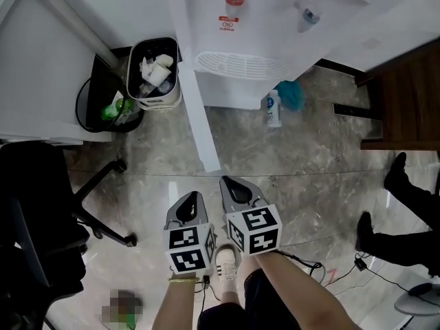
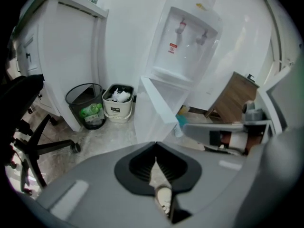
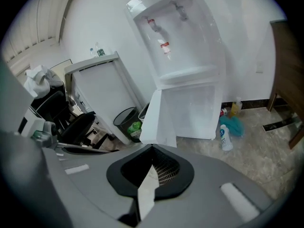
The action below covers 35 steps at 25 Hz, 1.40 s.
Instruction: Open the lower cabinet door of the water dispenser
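— What's nearest?
— The left gripper [image 1: 192, 199] and right gripper [image 1: 228, 184], side by side over the stone floor [image 1: 302, 157]. Both are clenched on nothing; each gripper's own view shows its jaws pressed together.
— And the cabinet door?
— Past the grippers, the door [image 1: 200, 112] stands swung out from the foot of the water dispenser [image 1: 240, 26], apart from both grippers. The head view shows it only edge-on, as a thin white strip. The right gripper view shows its broad face.
— Anything beside it?
— Left of it are a white bin [image 1: 157, 74] and a black mesh bin [image 1: 103, 105]. Right of it are a white bottle [image 1: 273, 108] and a teal cloth [image 1: 294, 93].
— What does only one view give?
— A yellow bottle [image 3: 236, 107] by the far wall shows only in the right gripper view. Someone's dark shoes [image 1: 397, 174] at the right show only in the head view.
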Tool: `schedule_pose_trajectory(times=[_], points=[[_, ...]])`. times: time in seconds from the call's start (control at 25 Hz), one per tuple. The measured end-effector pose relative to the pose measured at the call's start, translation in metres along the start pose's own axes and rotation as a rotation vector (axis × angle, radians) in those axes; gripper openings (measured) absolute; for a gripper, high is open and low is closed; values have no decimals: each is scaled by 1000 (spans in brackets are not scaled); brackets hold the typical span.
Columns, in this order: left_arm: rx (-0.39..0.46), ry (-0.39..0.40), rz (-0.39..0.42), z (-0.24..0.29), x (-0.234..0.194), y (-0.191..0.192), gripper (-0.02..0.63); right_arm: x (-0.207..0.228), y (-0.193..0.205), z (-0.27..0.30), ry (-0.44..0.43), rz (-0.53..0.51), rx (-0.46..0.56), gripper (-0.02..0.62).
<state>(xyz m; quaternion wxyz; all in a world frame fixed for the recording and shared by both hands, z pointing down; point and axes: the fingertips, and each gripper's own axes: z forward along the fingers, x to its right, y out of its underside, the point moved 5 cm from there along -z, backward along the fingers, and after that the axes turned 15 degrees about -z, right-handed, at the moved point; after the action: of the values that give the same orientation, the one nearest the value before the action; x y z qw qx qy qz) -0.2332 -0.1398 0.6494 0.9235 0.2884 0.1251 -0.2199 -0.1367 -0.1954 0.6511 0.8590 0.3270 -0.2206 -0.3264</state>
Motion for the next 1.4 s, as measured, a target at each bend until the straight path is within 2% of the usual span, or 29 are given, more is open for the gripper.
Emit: schedule_pose_trajectory(times=[0.16, 0.32, 0.52, 0.6, 0.72, 1.08, 1.4], points=[[-31, 7, -11, -30, 22, 12, 6, -1, 10, -49, -10, 43, -4, -8], [-94, 50, -26, -68, 44, 39, 6, -9, 31, -102, 7, 97, -55, -8], [-134, 55, -46, -96, 61, 61, 6, -16, 44, -139, -4, 111, -69, -9], [-137, 52, -31, -97, 64, 65, 6, -13, 46, -146, 8, 122, -70, -9], [-136, 48, -16, -97, 65, 66, 6, -13, 43, -150, 28, 77, -70, -9], [-123, 47, 2, -95, 65, 64, 6, -17, 41, -148, 34, 38, -69, -9], [-115, 42, -15, -98, 64, 61, 6, -19, 37, -146, 27, 39, -69, -9]])
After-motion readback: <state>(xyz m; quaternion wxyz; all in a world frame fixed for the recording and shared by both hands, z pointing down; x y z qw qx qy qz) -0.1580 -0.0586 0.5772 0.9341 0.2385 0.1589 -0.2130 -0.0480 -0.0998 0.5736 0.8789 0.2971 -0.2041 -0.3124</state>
